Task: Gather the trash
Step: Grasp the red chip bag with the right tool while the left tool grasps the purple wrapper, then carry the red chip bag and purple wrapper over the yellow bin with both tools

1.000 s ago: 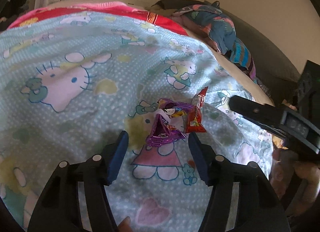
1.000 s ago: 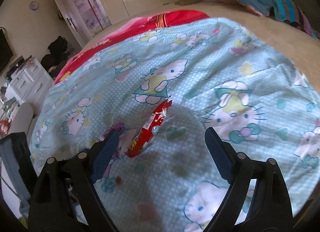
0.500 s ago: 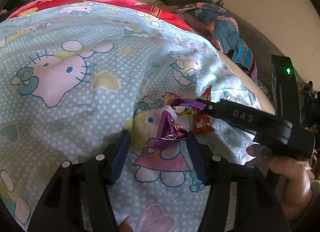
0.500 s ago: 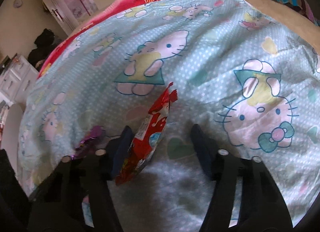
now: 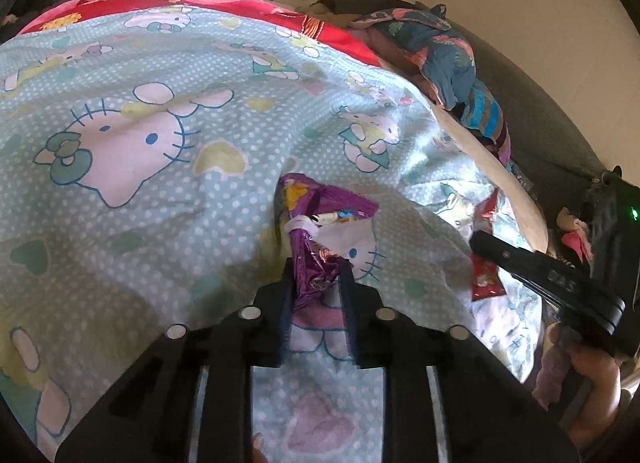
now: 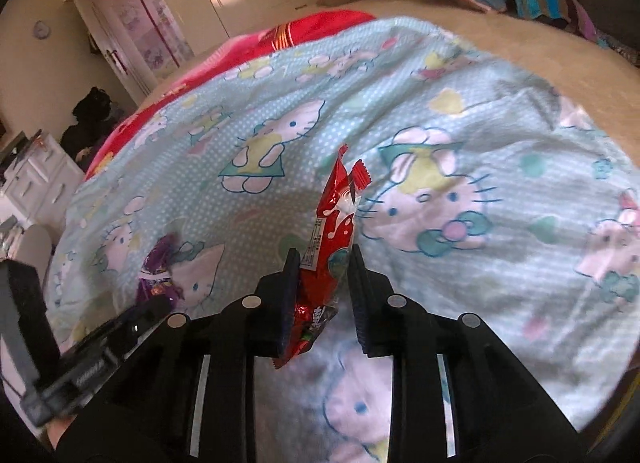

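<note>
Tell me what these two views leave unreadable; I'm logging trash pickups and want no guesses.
- Purple foil wrapper: lower end hidden between the left hand-held gripper fingers, left wrist view.
- Red snack packet: print too small and blurred, right wrist view; bottom hidden by the right hand-held gripper.
- Trash bin: in neither view.
- Hello Kitty blanket: foreground blurred, right wrist view.

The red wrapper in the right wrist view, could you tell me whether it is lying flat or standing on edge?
On edge: the red wrapper stands between the right gripper's fingers, its crimped top end raised above the blanket.
</note>
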`<state>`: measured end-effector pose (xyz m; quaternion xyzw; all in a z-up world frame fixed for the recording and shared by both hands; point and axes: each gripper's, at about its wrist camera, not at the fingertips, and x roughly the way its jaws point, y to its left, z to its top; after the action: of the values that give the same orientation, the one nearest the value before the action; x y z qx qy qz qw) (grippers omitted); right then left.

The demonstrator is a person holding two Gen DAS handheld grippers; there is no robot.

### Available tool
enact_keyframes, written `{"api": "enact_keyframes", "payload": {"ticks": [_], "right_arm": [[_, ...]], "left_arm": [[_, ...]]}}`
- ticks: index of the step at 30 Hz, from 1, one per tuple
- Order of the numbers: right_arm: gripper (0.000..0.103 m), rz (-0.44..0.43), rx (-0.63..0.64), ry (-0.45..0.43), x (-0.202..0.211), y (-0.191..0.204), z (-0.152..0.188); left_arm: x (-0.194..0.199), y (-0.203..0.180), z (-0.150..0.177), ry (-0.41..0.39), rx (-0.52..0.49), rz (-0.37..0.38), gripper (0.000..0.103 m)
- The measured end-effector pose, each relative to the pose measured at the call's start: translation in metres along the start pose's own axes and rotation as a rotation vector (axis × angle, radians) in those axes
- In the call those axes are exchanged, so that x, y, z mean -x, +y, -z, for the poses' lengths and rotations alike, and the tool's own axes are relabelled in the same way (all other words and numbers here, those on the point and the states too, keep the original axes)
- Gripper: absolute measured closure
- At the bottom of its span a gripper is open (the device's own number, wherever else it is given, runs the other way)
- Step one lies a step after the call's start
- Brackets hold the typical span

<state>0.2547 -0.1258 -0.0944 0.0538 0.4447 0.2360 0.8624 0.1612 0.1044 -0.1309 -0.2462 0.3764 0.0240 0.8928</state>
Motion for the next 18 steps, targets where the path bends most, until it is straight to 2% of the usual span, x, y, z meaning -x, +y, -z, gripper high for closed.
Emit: {"api": "enact_keyframes", "payload": {"ticks": [6, 18], "right_arm": [[0.084, -0.014, 0.018, -0.063, 0.042, -0.007, 0.011], [0.084, 0.010, 0.002, -0.150, 0.113, -0.035, 0.033]], "left_arm": [[0.026, -0.016, -0.001, -0.041, -0.037, 0.031, 0.083], [0.071, -0.093, 0.003, -0.099, -0.202, 0.136, 0.083]]}}
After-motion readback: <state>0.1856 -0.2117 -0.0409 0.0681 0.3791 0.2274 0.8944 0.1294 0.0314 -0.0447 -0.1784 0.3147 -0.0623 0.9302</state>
